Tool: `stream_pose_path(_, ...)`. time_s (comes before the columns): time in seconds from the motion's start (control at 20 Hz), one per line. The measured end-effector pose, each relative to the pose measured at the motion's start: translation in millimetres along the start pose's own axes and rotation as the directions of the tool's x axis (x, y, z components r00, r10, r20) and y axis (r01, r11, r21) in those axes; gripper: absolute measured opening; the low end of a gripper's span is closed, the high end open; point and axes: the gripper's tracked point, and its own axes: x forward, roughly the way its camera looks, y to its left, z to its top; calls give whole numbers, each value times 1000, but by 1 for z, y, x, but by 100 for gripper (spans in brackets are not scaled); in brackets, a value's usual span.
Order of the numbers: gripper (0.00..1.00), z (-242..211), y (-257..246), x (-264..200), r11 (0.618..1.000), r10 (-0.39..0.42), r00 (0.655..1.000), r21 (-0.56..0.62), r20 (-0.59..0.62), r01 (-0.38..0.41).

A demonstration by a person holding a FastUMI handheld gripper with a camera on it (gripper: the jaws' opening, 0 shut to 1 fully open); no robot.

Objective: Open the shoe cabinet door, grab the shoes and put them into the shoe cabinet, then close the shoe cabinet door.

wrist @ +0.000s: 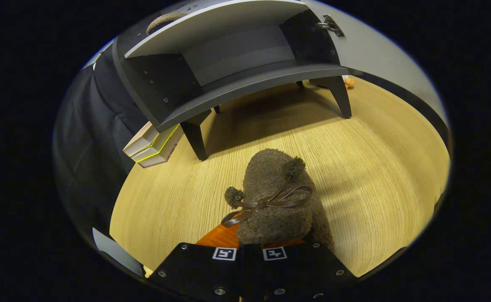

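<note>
Shoe seemingly clamped in gripper jaws, unlabelled

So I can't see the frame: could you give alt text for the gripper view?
The gripper is shut on a fuzzy brown shoe above a wooden floor. Beyond it stands the dark cabinet, door open.

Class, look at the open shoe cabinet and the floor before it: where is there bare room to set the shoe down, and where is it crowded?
The claw is shut on the fuzzy shoe. The cabinet shelf shows bare, as does the wood floor between the shoe and the cabinet legs. It is tighter by the left leg, where stacked boxes sit.
</note>
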Motion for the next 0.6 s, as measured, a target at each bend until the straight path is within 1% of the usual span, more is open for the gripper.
stream_pose_path(0.1,8,3,0,-3,1000,-21,1000,13,3,21)
stream_pose_path(0.2,8,10,0,-12,999,-34,999,-17,21,34)
stream_pose_path(0.45,8,23,0,-47,999,-28,999,23,46,26)
stream_pose_path(0.6,7,34,0,-69,999,-35,997,7,73,35)
